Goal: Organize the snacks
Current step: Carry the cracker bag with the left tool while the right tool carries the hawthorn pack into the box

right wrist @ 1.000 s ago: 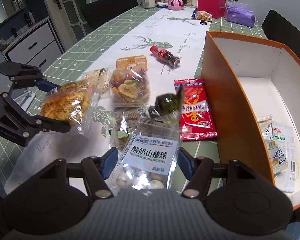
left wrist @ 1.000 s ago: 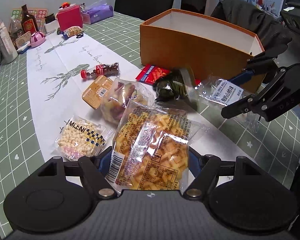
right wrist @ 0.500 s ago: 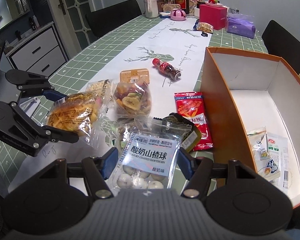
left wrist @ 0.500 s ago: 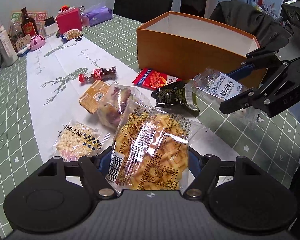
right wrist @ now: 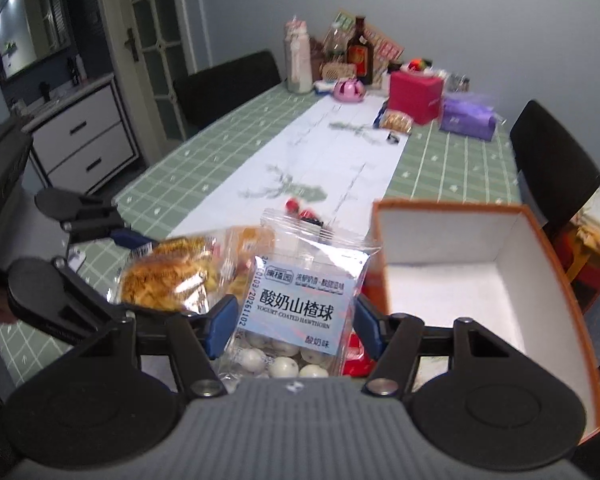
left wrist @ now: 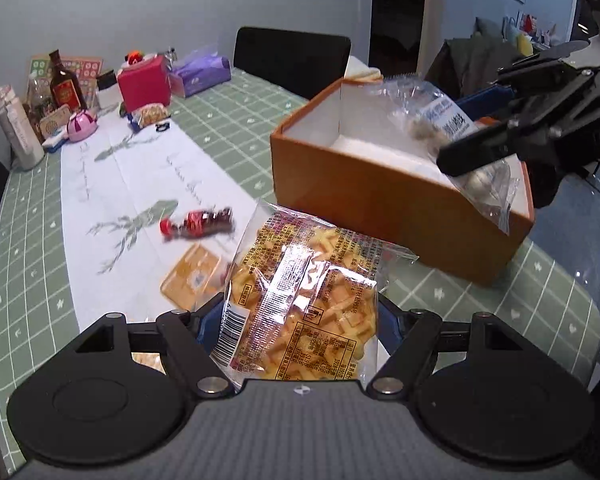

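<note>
My left gripper is shut on a clear bag of yellow crackers, held up off the table; the right wrist view shows that gripper and its bag at the left. My right gripper is shut on a clear bag of yogurt-coated hawthorn balls. In the left wrist view that gripper holds its bag above the right end of the open orange box. The box, white inside, sits just right of the hawthorn bag.
A small cola bottle and a flat yellow packet lie on the white runner. A red packet peeks out below the hawthorn bag. Bottles, a pink box and a purple tissue pack crowd the far end. Black chairs flank the table.
Both grippers have risen with their bags. The hawthorn bag went from beside the box's front wall to above its open top, and the snacks left on the table dropped low in both views.
</note>
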